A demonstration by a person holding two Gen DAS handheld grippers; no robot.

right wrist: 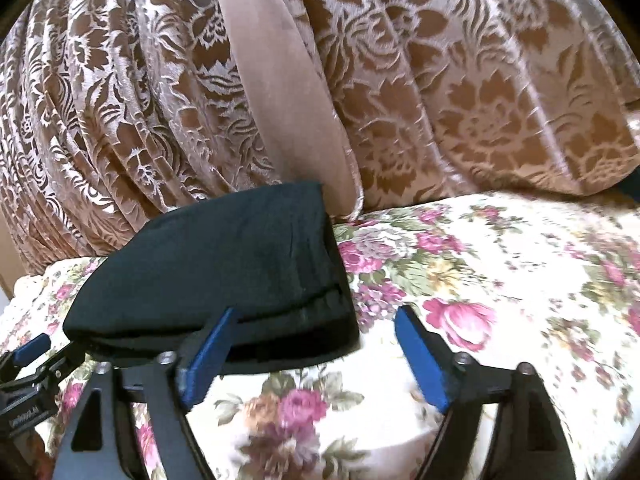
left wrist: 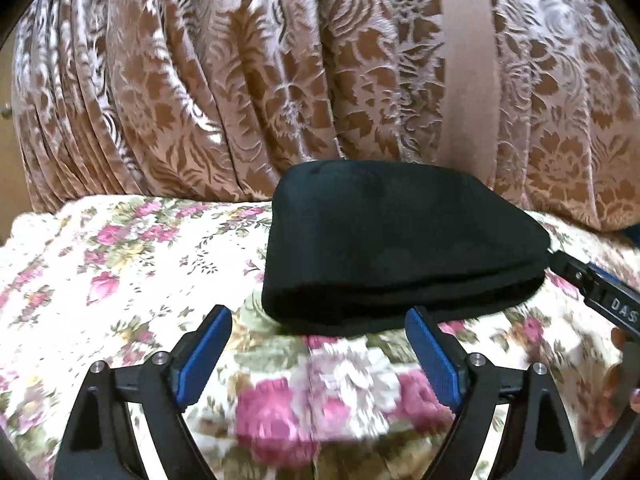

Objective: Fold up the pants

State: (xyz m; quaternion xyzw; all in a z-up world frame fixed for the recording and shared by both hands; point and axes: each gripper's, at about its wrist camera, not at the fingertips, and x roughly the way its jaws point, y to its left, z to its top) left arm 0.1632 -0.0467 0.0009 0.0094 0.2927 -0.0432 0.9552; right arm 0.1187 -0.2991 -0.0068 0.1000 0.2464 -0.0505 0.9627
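left tool stands wide and empty, just short of the folded black pants on the floral bedspread; right tool likewise gapes. best to draw both clear without snagging the stack's near edge.

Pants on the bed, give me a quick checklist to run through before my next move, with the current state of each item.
1. Pants folded into a compact stack: ok, layered edges face the cameras.
2. Left tool free of fabric: ok, jaws open, nothing between them.
3. Right tool free of fabric: ok, jaws open, though its left pad overlaps the stack's front edge in view; contact cannot tell.
4. Stack resting flat on the floral bedspread: ok.
5. Stack clear of the curtain: cannot tell, its far edge sits right at the curtain's base.
6. Fold edges aligned all round: cannot tell, far side hidden.
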